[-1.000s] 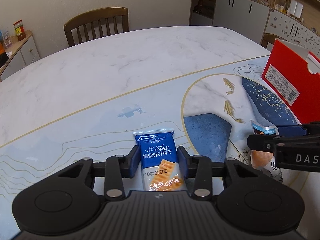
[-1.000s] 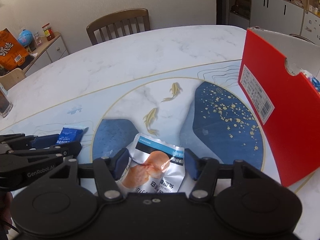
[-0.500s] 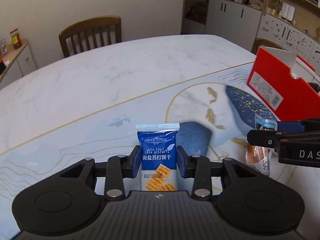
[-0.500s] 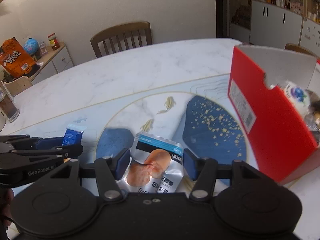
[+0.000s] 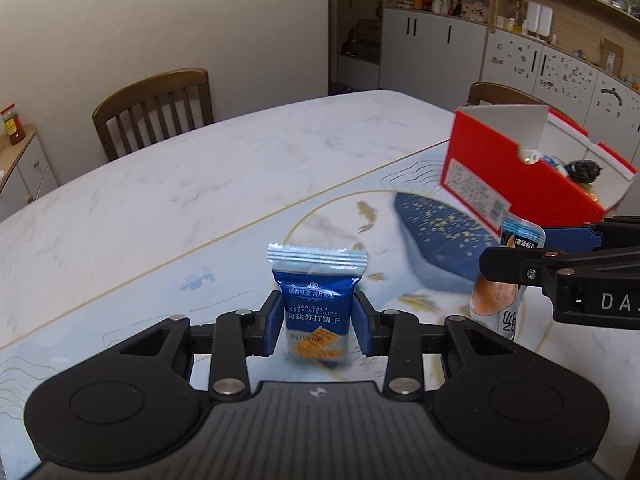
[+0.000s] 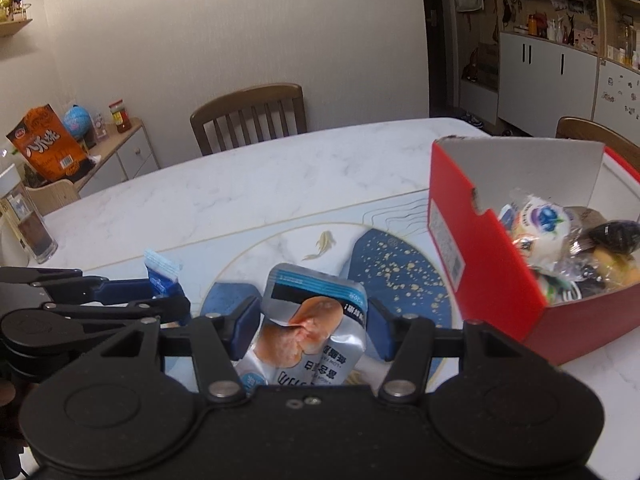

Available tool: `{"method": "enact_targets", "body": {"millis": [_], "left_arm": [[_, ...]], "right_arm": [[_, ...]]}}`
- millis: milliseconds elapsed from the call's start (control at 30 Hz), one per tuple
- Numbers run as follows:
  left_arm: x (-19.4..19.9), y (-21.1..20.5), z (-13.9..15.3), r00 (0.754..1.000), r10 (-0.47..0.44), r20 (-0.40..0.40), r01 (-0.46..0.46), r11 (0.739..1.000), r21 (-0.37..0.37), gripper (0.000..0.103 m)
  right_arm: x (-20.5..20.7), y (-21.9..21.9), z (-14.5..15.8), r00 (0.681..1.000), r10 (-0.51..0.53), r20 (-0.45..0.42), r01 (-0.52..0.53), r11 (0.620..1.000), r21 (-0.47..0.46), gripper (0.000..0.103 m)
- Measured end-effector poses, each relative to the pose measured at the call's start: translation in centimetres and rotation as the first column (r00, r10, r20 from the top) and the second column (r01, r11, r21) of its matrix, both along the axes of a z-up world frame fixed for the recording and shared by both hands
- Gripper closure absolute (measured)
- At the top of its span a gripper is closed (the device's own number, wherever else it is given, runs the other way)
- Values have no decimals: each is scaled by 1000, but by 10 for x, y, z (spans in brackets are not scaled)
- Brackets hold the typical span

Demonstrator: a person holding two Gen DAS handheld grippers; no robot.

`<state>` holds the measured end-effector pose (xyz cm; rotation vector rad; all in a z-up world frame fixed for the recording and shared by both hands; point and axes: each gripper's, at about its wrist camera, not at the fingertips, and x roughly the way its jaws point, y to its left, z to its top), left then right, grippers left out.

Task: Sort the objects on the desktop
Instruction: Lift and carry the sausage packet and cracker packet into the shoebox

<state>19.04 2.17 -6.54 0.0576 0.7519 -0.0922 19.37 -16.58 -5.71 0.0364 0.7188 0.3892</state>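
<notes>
A pale marble-patterned bench (image 5: pixel 168 184) fills a dining room, with a wooden chair (image 5: pixel 154 110) at its far side and cupboards along the back wall. The landmark is the red box (image 6: pixel 492 280), open-topped and already part-filled with wrapped snacks, which is likely where the loose packets are meant to go. Left of the box, and nearest to it, the right tongs (image 6: pixel 314 322) hold a silver pouch (image 6: pixel 310 328) printed with a pinkish food picture; both pads press its sides at a middling width, and it rides clear of the bench, seemingly so that it can pass over the box's front wall. Further left of the box, the left tongs (image 5: pixel 316 322) are closed down narrow on a blue soda-biscuit packet (image 5: pixel 316 300), gripped at its lower half so that the crimped top stands upright above the pads. This packet too looks lifted off the surface. Carrying one packet in each tongs probably saves a trip. Both packets are well short of the box opening, so the drop is not yet made.
</notes>
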Motion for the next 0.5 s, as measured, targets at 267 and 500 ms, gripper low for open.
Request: {"method": "enact_targets", "body": {"millis": [267,500], "left_arm": [[-5,-31,28,997,-58,48,58,998,-7,68],[-4,-65,63,989,-104,105,106,994,-13,68]], "right_arm": [[-9,-31,26,999,-27,45,26,999,21,47],[-12,-62,54,995,-64,79,62,998,26,47]]}}
